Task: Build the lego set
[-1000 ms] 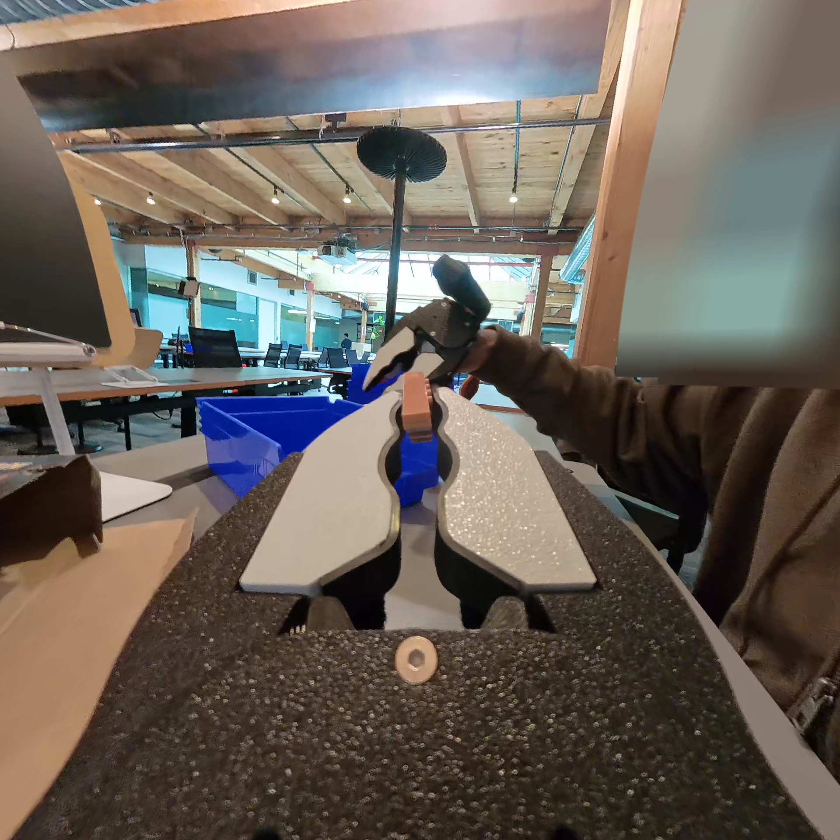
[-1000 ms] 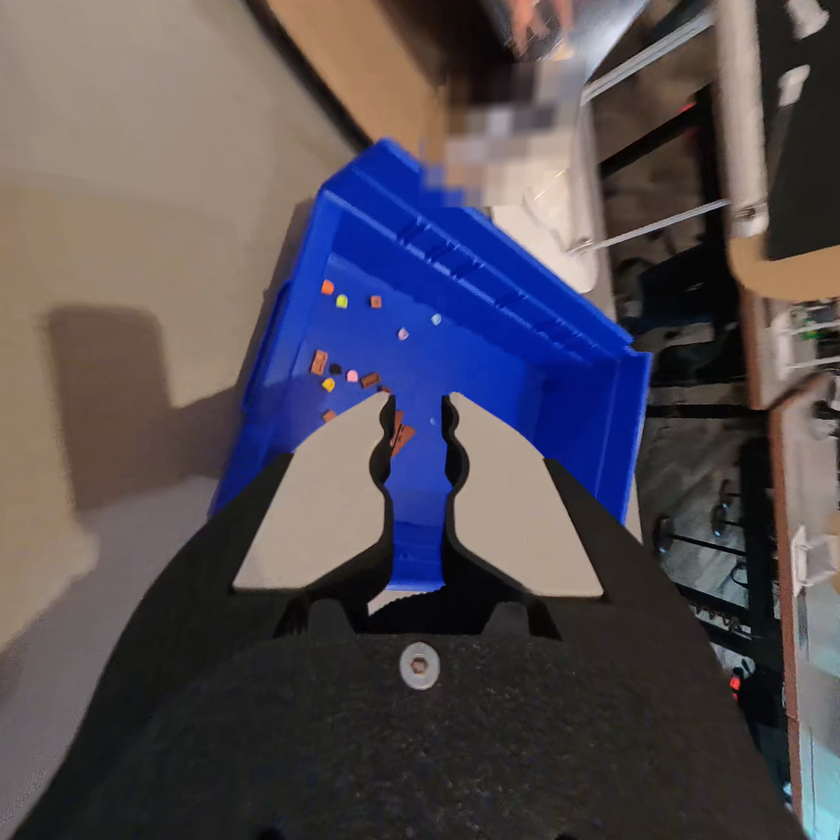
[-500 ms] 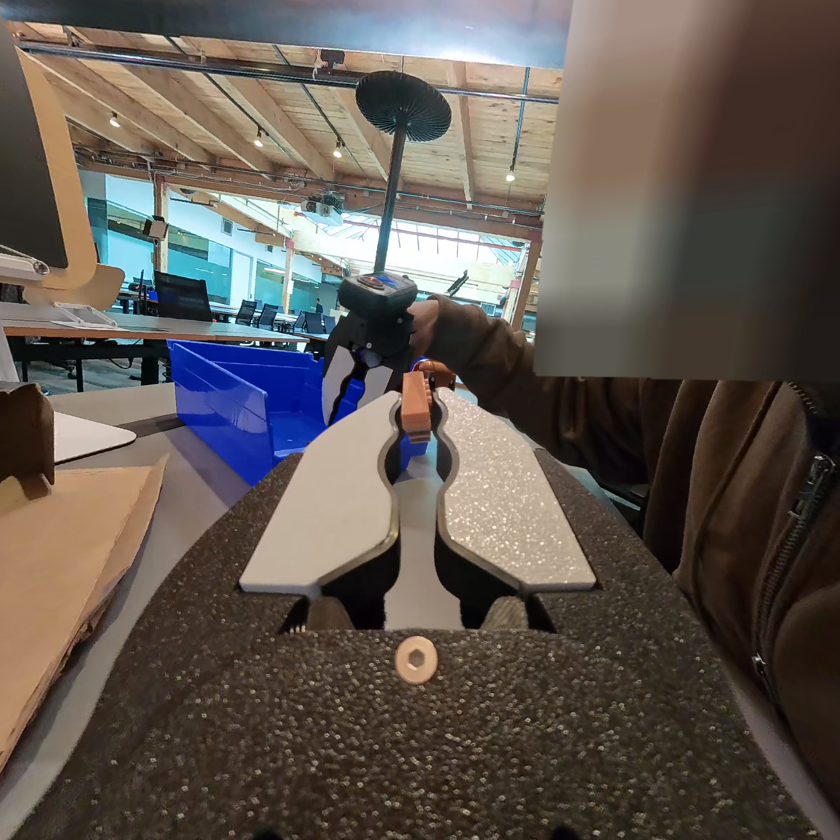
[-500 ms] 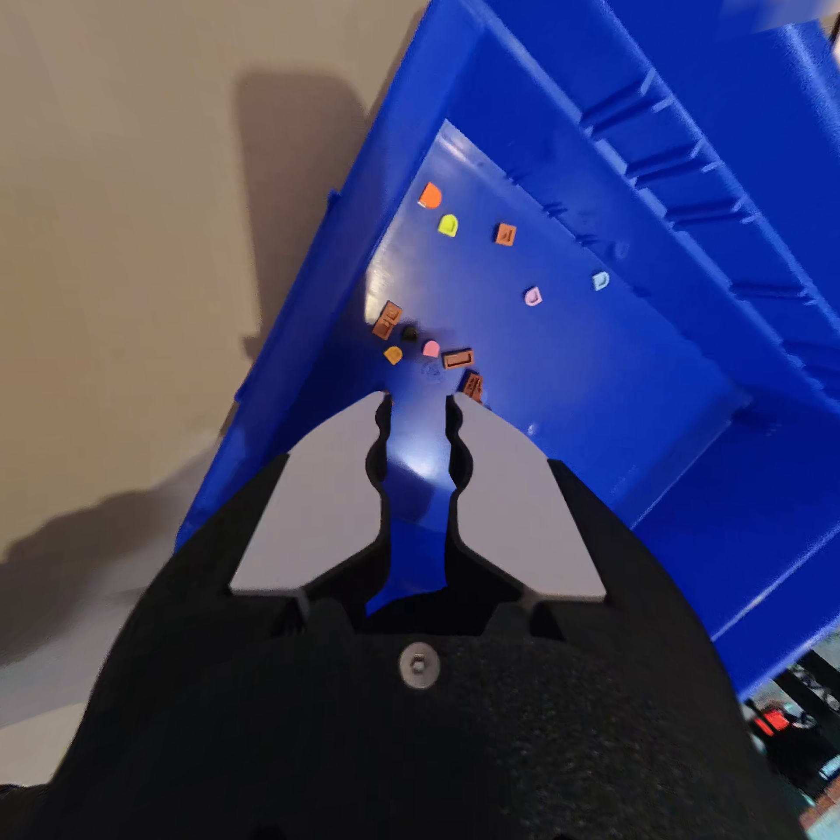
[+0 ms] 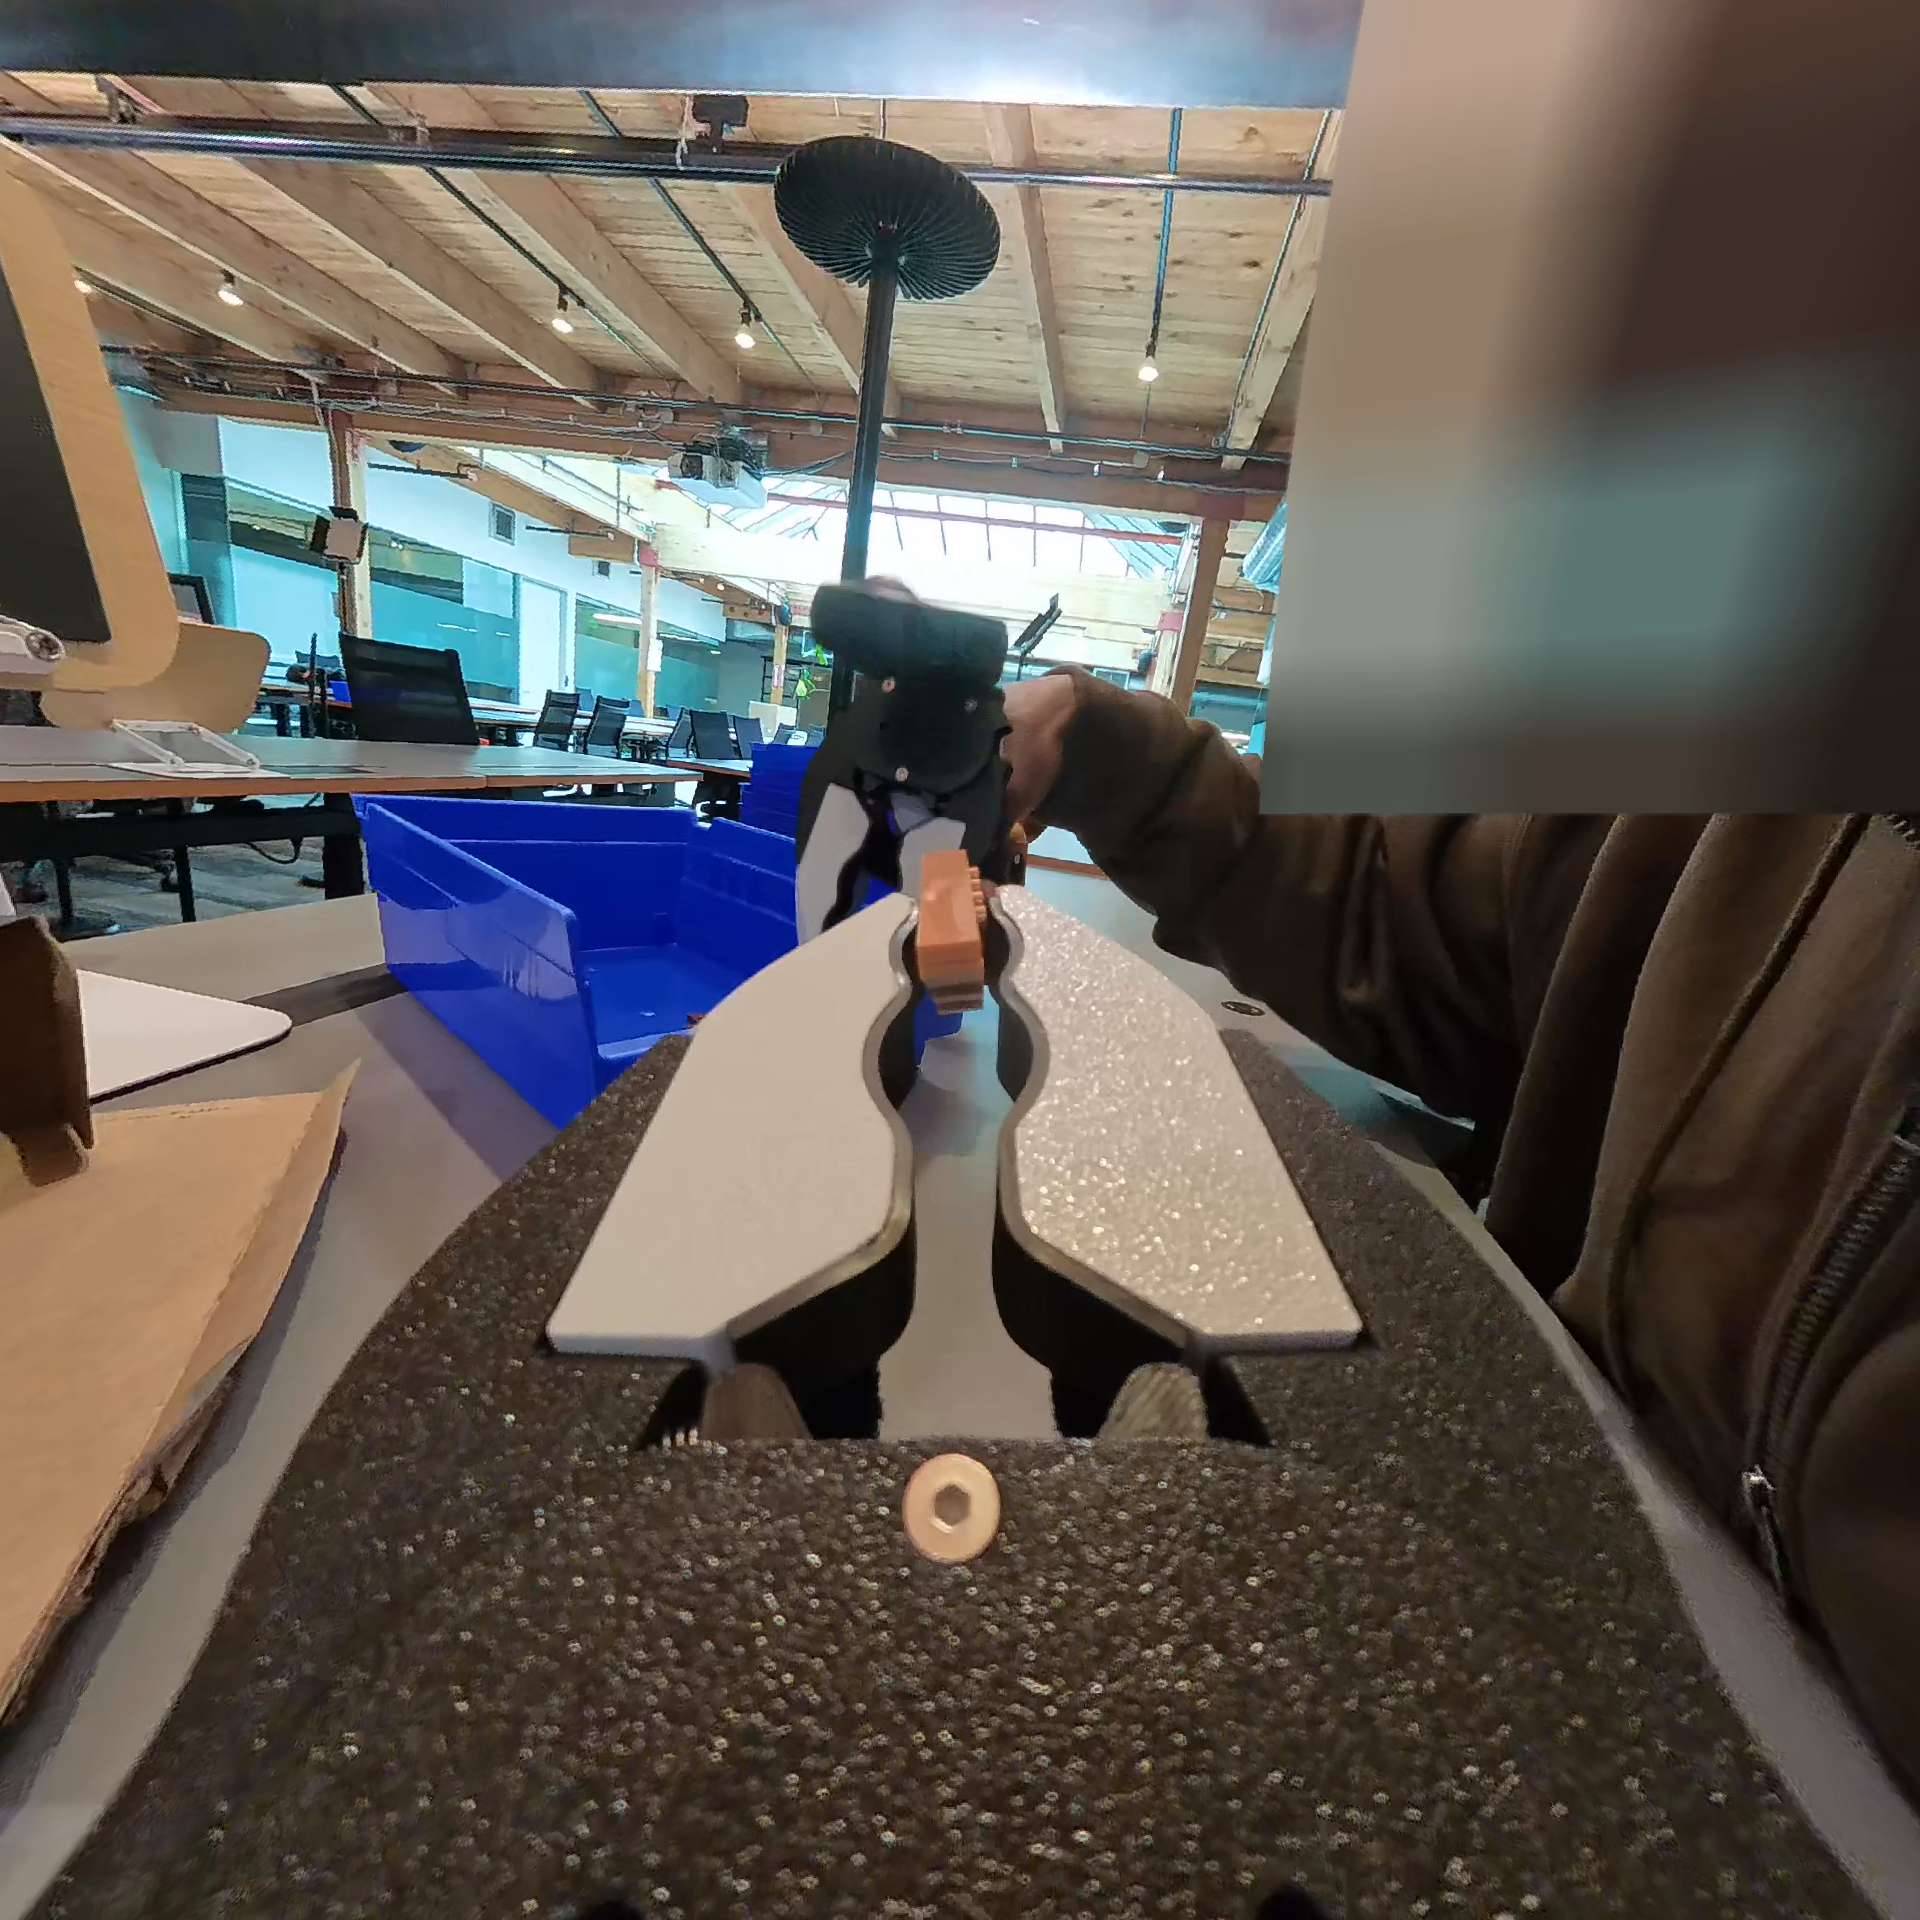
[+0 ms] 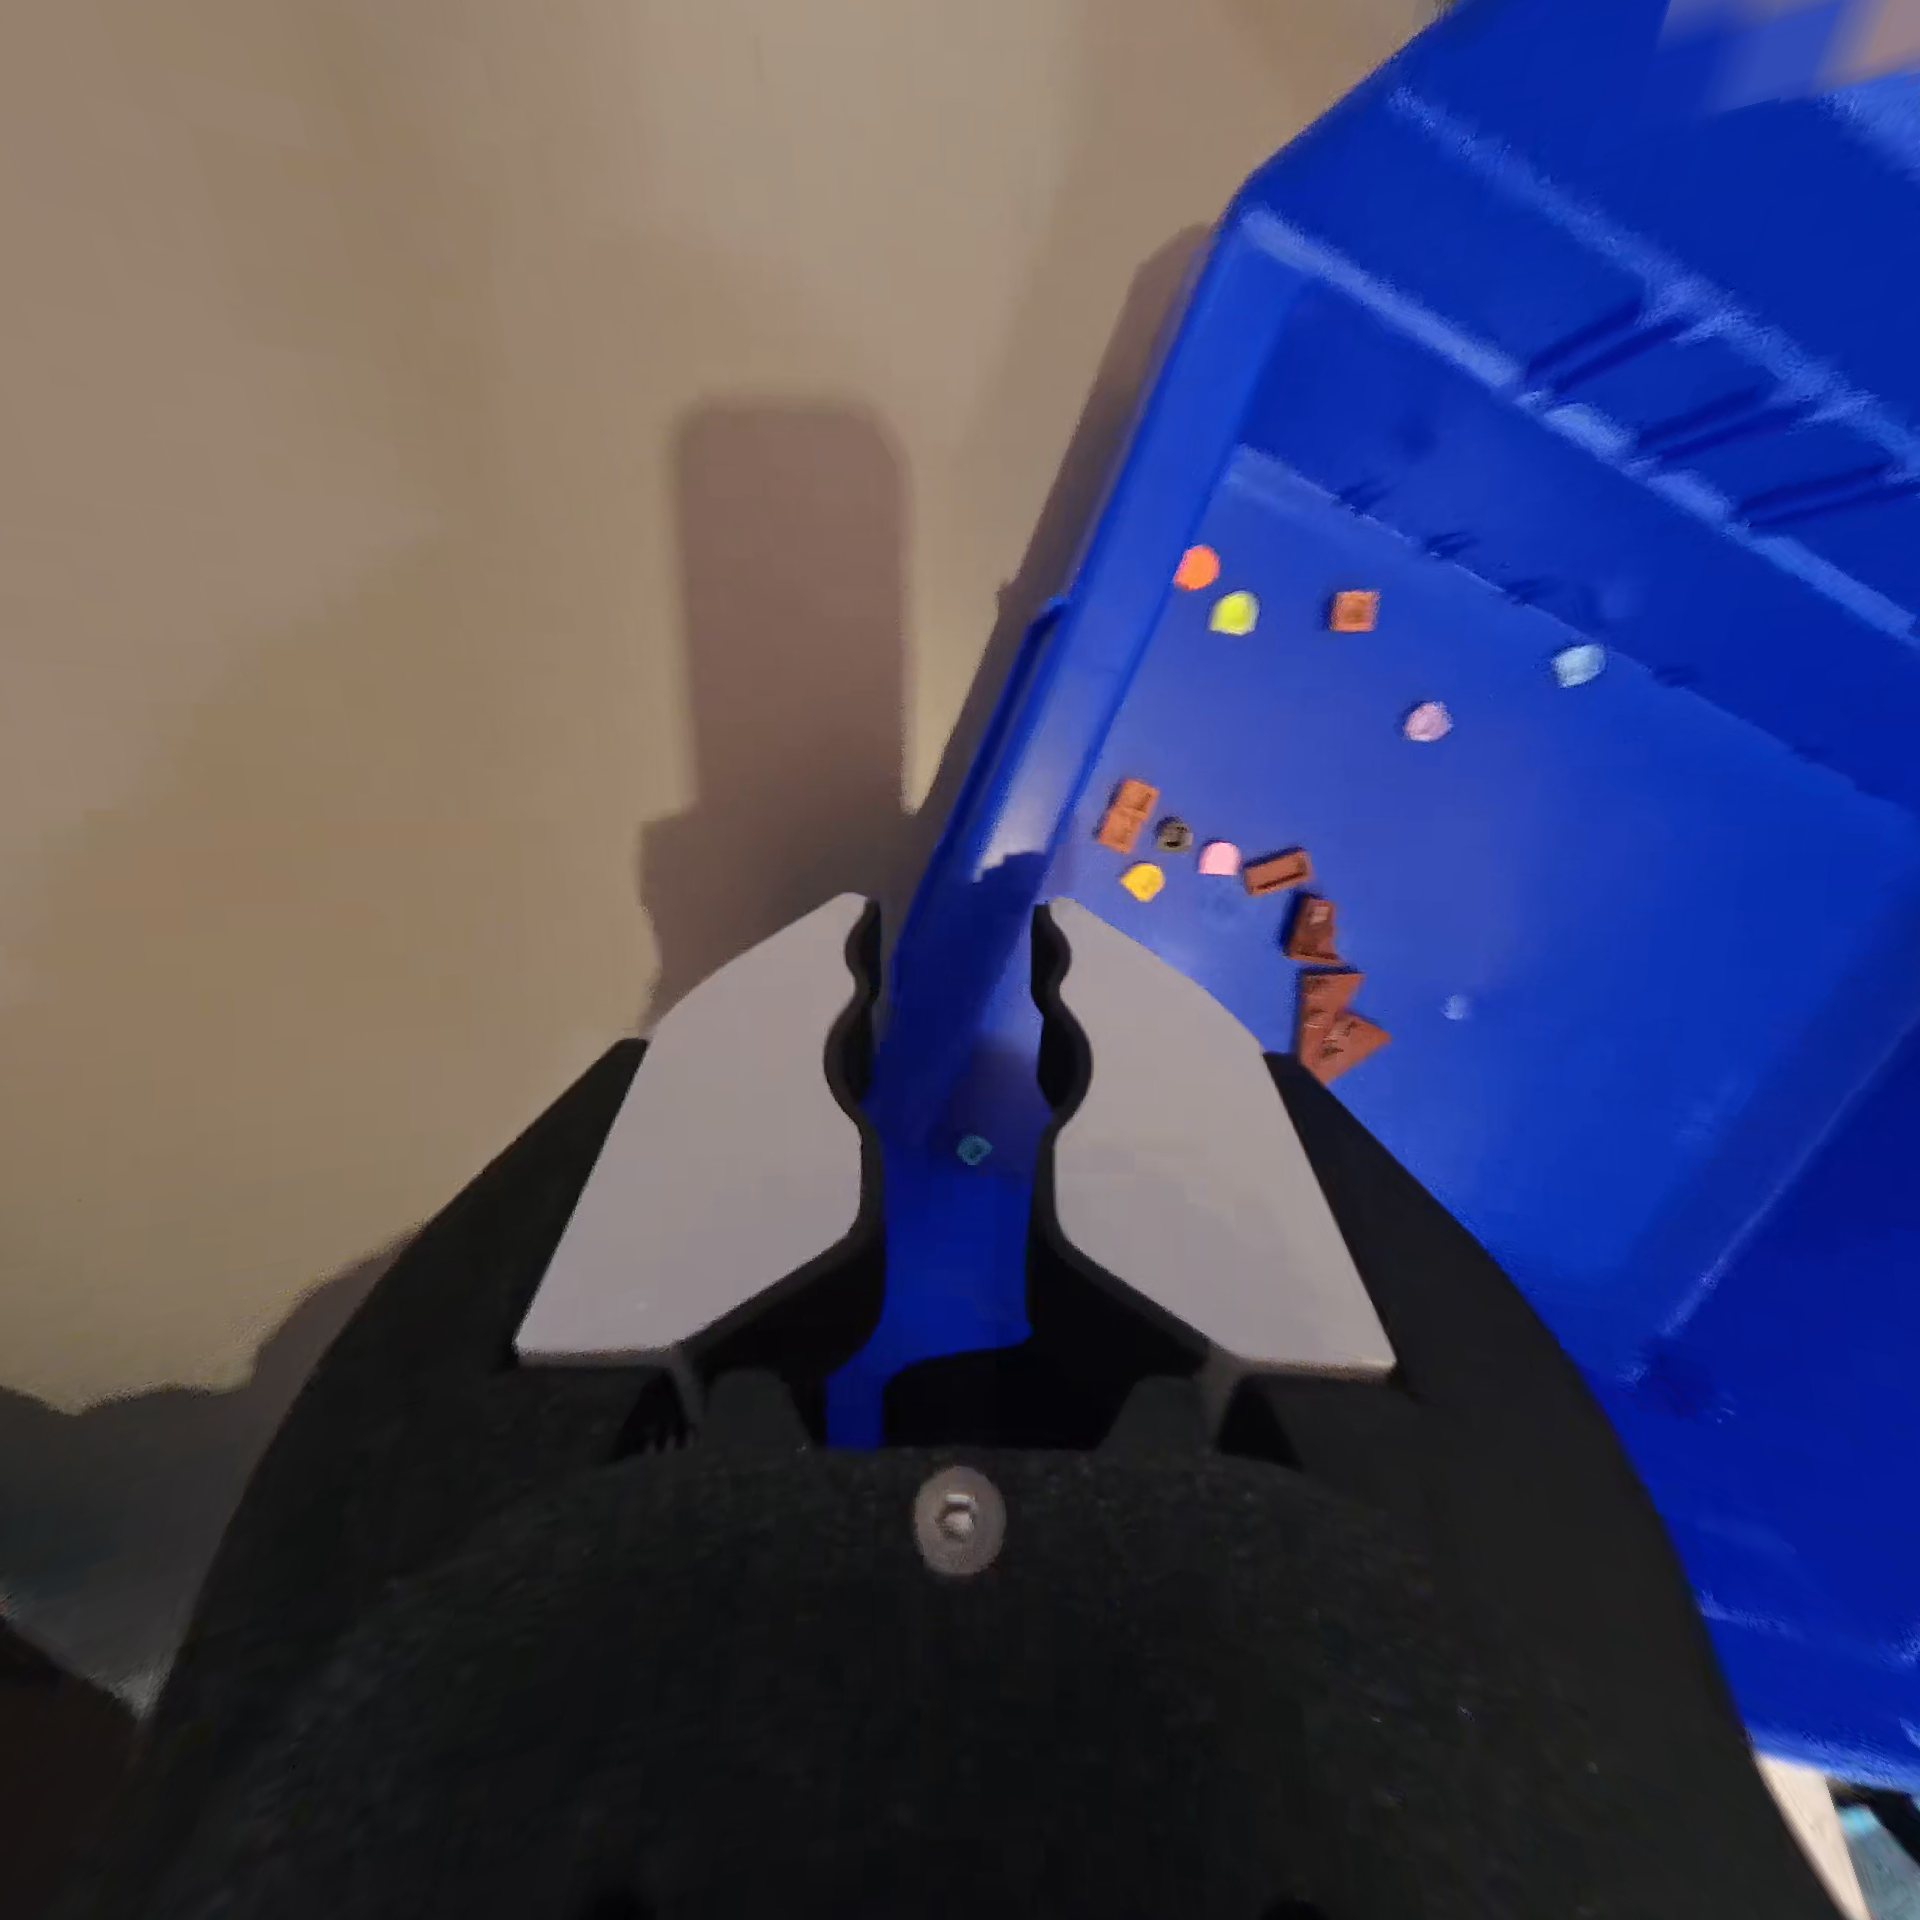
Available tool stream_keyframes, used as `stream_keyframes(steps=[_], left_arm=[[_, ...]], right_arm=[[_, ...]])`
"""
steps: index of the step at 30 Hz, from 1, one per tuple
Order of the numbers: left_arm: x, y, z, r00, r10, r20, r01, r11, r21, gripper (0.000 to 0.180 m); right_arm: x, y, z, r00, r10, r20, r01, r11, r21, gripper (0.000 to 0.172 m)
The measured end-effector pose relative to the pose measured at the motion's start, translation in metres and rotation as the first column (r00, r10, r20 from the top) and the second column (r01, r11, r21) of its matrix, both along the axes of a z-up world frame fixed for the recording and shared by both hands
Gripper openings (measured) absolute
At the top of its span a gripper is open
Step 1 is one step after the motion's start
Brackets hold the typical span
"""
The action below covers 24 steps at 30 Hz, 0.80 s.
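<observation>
My left gripper (image 5: 951,914) is shut on a small stack of orange and brown toy bricks (image 5: 951,935), held upright at the fingertips above the grey table. Beyond it stands a blue bin (image 5: 488,935). My right gripper also shows in the left wrist view (image 5: 883,842), pointing down over the bin's near end. In the right wrist view my right gripper (image 6: 954,914) is open with nothing in it and hangs over the bin's side wall (image 6: 977,935). Several small loose bricks, among them a brown one (image 6: 1273,871), lie on the bin's floor to the right of the fingers.
A sheet of cardboard (image 5: 135,1247) and a white monitor base (image 5: 177,1029) lie at the left. A person's brown sleeve (image 5: 1351,914) reaches in from the right. Another blue bin (image 5: 774,779) stands farther back. Grey table (image 6: 312,520) lies left of the bin.
My right gripper's fingers have spread wider and it has shifted from over the bin's floor to over its side wall. My left gripper has kept its hold on the brick stack.
</observation>
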State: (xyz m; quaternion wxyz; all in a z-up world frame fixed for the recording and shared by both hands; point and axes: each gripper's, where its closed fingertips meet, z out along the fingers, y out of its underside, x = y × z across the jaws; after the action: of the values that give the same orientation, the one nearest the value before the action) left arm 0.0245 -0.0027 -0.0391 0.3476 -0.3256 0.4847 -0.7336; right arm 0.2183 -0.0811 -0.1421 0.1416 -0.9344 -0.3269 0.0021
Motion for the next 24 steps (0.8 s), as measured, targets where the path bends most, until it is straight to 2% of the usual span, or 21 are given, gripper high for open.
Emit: stream_keyframes(steps=[1, 4, 7, 11, 14, 18, 20, 24], left_arm=[[-0.001, -0.001, 0.0, 1.0, 0.001, 0.003, -0.001, 1.0, 0.007, 0.01], [-0.002, -0.001, 0.001, 1.0, 0.007, 0.006, -0.007, 1.0, 0.019, 0.01], [-0.004, -0.001, 0.001, 1.0, 0.011, 0.009, -0.011, 1.0, 0.017, 0.01], [-0.006, 0.002, 0.005, 1.0, 0.017, 0.018, -0.017, 1.0, 0.003, 0.01], [-0.01, 0.006, 0.011, 0.999, 0.019, 0.039, -0.019, 1.0, -0.022, 0.01], [-0.013, 0.011, 0.016, 0.998, 0.024, 0.051, -0.022, 0.998, -0.055, 0.01], [-0.013, 0.011, 0.017, 0.999, 0.021, 0.051, -0.017, 0.998, -0.063, 0.01], [-0.013, 0.009, 0.016, 0.998, 0.023, 0.05, -0.021, 0.999, -0.042, 0.01]], right_arm=[[0.001, -0.001, -0.009, 0.999, -0.004, 0.047, 0.005, 1.0, -0.027, 0.033], [0.001, -0.002, -0.016, 0.989, 0.001, 0.15, 0.008, 0.998, -0.06, 0.027], [-0.033, -0.014, -0.016, 0.998, 0.051, 0.047, -0.047, 0.995, -0.084, 0.023], [-0.091, -0.048, -0.014, 0.987, 0.16, 0.015, -0.157, 0.979, -0.127, 0.025], [-0.129, -0.077, 0.001, 0.962, 0.263, -0.079, -0.27, 0.957, -0.11, 0.025], [-0.115, -0.076, 0.024, 0.975, 0.203, -0.085, -0.206, 0.978, -0.029, 0.025], [-0.105, -0.074, 0.023, 0.978, 0.195, -0.076, -0.197, 0.98, -0.03, 0.025], [-0.119, -0.074, 0.007, 0.948, 0.29, -0.128, -0.299, 0.952, -0.061, 0.023]])
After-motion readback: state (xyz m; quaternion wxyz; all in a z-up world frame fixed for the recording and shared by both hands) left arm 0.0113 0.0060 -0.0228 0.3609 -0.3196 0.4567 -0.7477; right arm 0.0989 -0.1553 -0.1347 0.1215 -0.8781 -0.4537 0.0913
